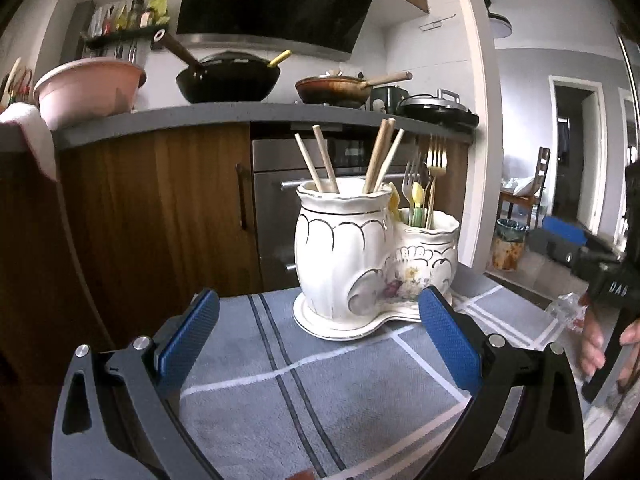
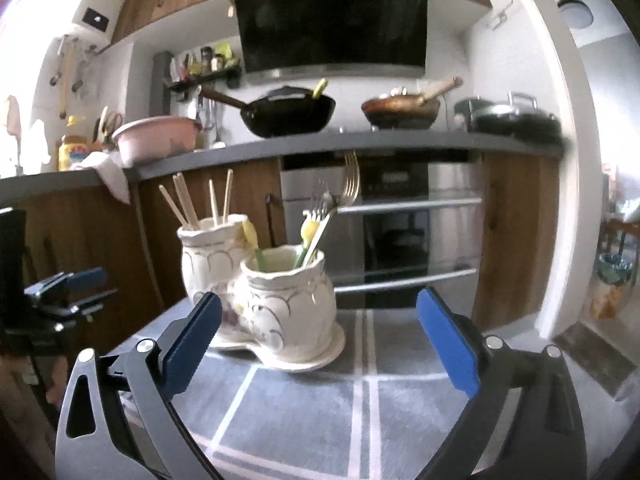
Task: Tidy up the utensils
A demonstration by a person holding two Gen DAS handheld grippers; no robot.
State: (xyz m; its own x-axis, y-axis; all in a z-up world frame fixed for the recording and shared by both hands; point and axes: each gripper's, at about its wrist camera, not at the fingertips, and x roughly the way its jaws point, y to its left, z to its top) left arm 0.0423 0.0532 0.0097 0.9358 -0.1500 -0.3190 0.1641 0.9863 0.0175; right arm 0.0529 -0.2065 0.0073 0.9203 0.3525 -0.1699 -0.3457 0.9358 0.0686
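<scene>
A white ceramic double utensil holder (image 1: 352, 252) stands on a grey checked cloth (image 1: 288, 392). Its taller pot holds several wooden chopsticks (image 1: 320, 160). Its shorter pot holds forks and small green and yellow utensils (image 1: 424, 184). My left gripper (image 1: 316, 320) is open and empty, just in front of the holder. The holder also shows in the right wrist view (image 2: 260, 284), with chopsticks (image 2: 200, 204) and forks (image 2: 332, 204). My right gripper (image 2: 318, 324) is open and empty, in front of the holder. The left gripper shows at that view's left edge (image 2: 68, 288).
Behind the table are a grey kitchen counter (image 1: 240, 118) with a pink basin (image 1: 88, 88), a black wok (image 1: 228, 76), a frying pan (image 1: 332, 88), and an oven (image 2: 400, 232) below. The right gripper's handle and hand show in the left wrist view (image 1: 608, 312).
</scene>
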